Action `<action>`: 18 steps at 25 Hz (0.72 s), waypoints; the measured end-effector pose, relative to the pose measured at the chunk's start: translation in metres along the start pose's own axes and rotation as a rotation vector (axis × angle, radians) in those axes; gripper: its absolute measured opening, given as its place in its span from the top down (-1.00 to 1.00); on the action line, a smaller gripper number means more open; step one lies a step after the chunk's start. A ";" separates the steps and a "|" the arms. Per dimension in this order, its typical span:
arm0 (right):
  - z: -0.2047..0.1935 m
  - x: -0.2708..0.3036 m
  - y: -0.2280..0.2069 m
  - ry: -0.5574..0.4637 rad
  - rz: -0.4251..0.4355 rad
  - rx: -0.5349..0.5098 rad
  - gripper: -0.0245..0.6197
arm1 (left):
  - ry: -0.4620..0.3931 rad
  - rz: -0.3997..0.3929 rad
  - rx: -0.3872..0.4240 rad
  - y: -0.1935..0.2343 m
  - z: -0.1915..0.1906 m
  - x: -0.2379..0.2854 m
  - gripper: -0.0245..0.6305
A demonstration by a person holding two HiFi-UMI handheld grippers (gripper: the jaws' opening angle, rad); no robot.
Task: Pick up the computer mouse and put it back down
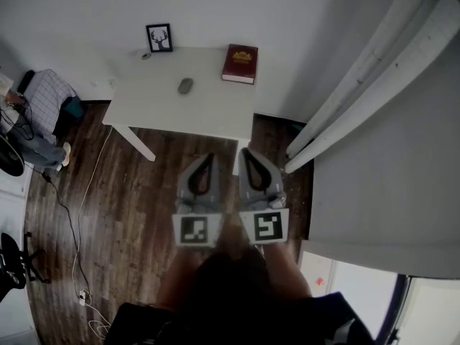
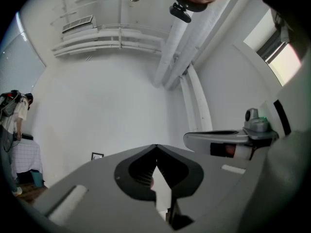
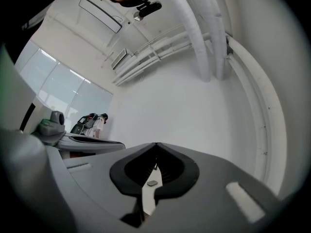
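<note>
Mouse: the computer mouse (image 1: 185,85) sits by itself on the white table (image 1: 165,113), about mid-table and a bit toward the far side. Nothing is touching it, and it's well apart from both tongs.

Left tongs: the left gripper (image 1: 209,157) is closed all the way, tips pressed together, with nothing in it. Its own view (image 2: 155,149) shows only bare white wall past the tips.

Right tongs: same deal. The right gripper (image 1: 244,152) has its tips meeting, and its own view (image 3: 156,147) shows nothing caught between them.

Where the tongs are: side by side, close together, over the dark wood floor (image 1: 129,192) at 6 o'clock from the table. They point toward 12 o'clock, and the tips stop just short of the table's near edge. The mouse is around 11 o'clock from them.

Marker cubes: one sits on the back of each gripper, left cube (image 1: 194,230) and right cube (image 1: 264,226), near the person's hands.

Book: a red book (image 1: 239,63) lies flat near the table's far right corner, at 2 o'clock from the mouse.

Frame: a small framed antler picture (image 1: 159,38) stands at the back of the table, at 11 o'clock from the mouse.

Pipes: white pipes (image 1: 359,85) run diagonally along the wall at 2 o'clock from the grippers.

Bystander: a person (image 2: 10,113) stands at the 9 o'clock edge of the left gripper view.
</note>
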State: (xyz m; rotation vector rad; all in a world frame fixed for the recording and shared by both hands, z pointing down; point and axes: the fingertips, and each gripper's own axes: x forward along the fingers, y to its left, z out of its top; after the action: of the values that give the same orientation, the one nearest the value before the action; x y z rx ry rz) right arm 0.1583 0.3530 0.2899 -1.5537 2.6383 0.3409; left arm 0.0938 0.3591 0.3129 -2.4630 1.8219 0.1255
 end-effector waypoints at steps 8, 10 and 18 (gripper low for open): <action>-0.011 0.023 0.015 0.032 0.011 -0.014 0.88 | 0.025 0.008 -0.032 0.027 -0.011 0.008 0.92; -0.018 0.033 0.009 0.037 0.013 -0.011 0.88 | 0.027 0.019 -0.043 0.032 -0.016 0.019 0.92; -0.046 0.112 -0.016 0.020 0.073 0.027 0.88 | 0.044 0.071 0.003 0.068 -0.033 0.089 0.92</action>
State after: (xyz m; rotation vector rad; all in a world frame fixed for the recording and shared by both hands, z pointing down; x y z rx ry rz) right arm 0.1201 0.2395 0.3136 -1.4641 2.7081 0.2938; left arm 0.0552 0.2506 0.3352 -2.4187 1.9262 0.0739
